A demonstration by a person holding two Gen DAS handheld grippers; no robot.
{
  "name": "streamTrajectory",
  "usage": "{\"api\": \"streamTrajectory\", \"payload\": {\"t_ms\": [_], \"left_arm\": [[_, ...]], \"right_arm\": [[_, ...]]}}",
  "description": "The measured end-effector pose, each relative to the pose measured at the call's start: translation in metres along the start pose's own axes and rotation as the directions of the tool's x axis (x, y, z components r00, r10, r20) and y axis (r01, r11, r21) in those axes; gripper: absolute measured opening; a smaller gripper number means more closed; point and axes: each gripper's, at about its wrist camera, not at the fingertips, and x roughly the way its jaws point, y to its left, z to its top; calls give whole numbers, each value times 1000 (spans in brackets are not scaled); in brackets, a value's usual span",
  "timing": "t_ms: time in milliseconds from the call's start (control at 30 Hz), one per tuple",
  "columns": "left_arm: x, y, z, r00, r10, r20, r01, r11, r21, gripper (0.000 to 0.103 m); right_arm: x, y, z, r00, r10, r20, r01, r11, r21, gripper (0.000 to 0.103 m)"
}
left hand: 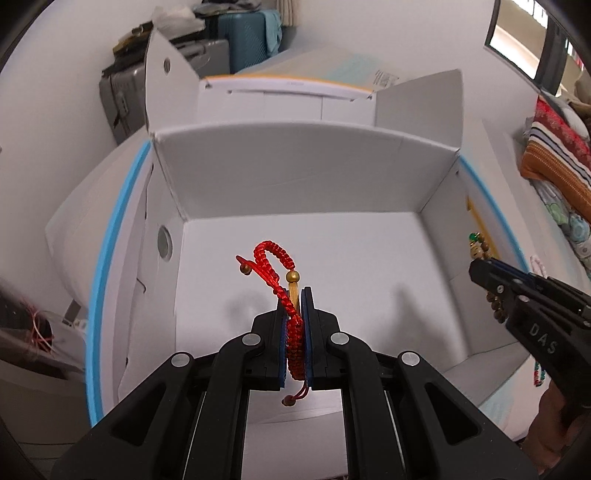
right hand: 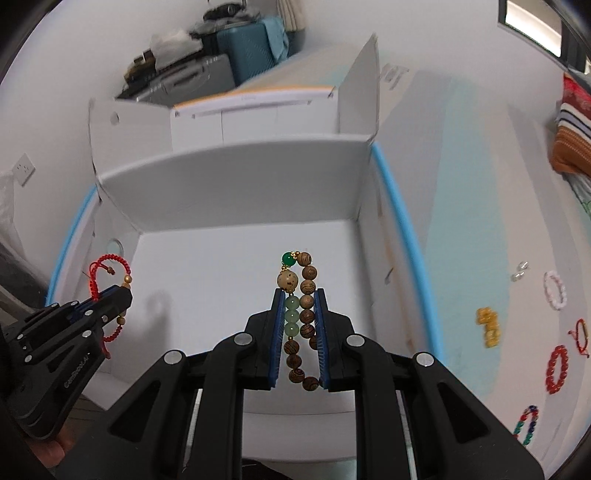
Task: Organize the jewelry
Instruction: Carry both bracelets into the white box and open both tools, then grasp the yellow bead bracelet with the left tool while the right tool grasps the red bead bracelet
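Observation:
My left gripper (left hand: pixel 296 295) is shut on a red braided cord bracelet (left hand: pixel 271 258) with gold beads, held above the floor of an open white cardboard box (left hand: pixel 306 173). It also shows in the right wrist view (right hand: pixel 123 291) at the left. My right gripper (right hand: pixel 298 295) is shut on a brown wooden bead bracelet (right hand: pixel 306 314) with green beads, also held over the box (right hand: pixel 236 184). The right gripper shows at the right of the left wrist view (left hand: pixel 480 269).
Right of the box, on the pale table, lie several bracelets: white (right hand: pixel 555 290), yellow (right hand: pixel 489 325), red beaded (right hand: pixel 557 369), thin red cord (right hand: pixel 581 334), multicoloured (right hand: pixel 526 424). Suitcases (left hand: pixel 236 33) stand behind. A striped cushion (left hand: pixel 554 162) sits far right.

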Motion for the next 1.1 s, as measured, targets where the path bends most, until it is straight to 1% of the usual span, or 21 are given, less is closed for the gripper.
{"api": "streamTrajectory", "payload": {"t_ms": [133, 367, 467, 500, 533, 567, 600, 633, 667, 700, 733, 767, 867, 933, 1000, 1100], "left_arm": [[11, 3, -3, 1000, -7, -19, 7, 1000, -2, 7], [16, 3, -4, 1000, -9, -25, 9, 1000, 2, 7], [12, 1, -3, 1000, -8, -17, 8, 1000, 1, 12], [11, 1, -3, 1000, -6, -13, 6, 1000, 0, 23], [9, 1, -3, 1000, -3, -6, 3, 1000, -3, 35], [6, 2, -4, 1000, -1, 8, 1, 1000, -9, 40], [4, 2, -3, 1000, 4, 15, -4, 1000, -13, 51], [0, 3, -3, 999, 18, 28, -18, 1000, -17, 63], [-4, 2, -4, 998, 35, 49, -34, 999, -17, 68], [-8, 1, -4, 997, 44, 67, -43, 999, -15, 74], [-12, -1, -4, 995, 55, 83, -55, 998, -11, 78], [-15, -3, -5, 995, 58, 87, -57, 998, -10, 79], [-24, -12, -5, 993, 46, 107, -45, 999, -6, 88], [-29, -20, -4, 992, 40, 121, -41, 999, 4, 93], [-35, -30, -4, 991, 22, 132, -24, 1000, 14, 95], [-44, -48, -5, 988, -1, 154, -4, 999, 34, 97]], "right_arm": [[17, 5, -4, 999, -11, -34, 10, 1000, -10, 15], [23, 8, -3, 999, -22, -37, 22, 1000, -13, 15], [24, 9, -4, 999, -22, -39, 21, 1000, -15, 20], [23, 10, -4, 999, -26, -31, 26, 1000, -17, 23], [20, 11, -4, 999, -32, -20, 32, 999, -18, 34], [16, 11, -5, 999, -31, -8, 31, 999, -20, 39], [11, 12, -5, 999, -35, 10, 35, 999, -24, 49], [7, 12, -5, 999, -40, 21, 40, 999, -25, 55], [0, 11, -4, 998, -43, 38, 44, 999, -23, 58], [-4, 9, -4, 998, -44, 49, 45, 999, -21, 66], [-12, 7, -4, 997, -45, 64, 46, 999, -17, 73], [-19, 4, -4, 996, -45, 80, 46, 999, -13, 78], [-43, -8, -5, 991, -53, 127, 52, 999, 5, 84], [-58, -17, -6, 986, -62, 156, 60, 998, 22, 91], [-74, -28, -7, 979, -84, 186, 79, 996, 33, 93], [-90, -48, -13, 973, -98, 209, 87, 994, 61, 95]]}}
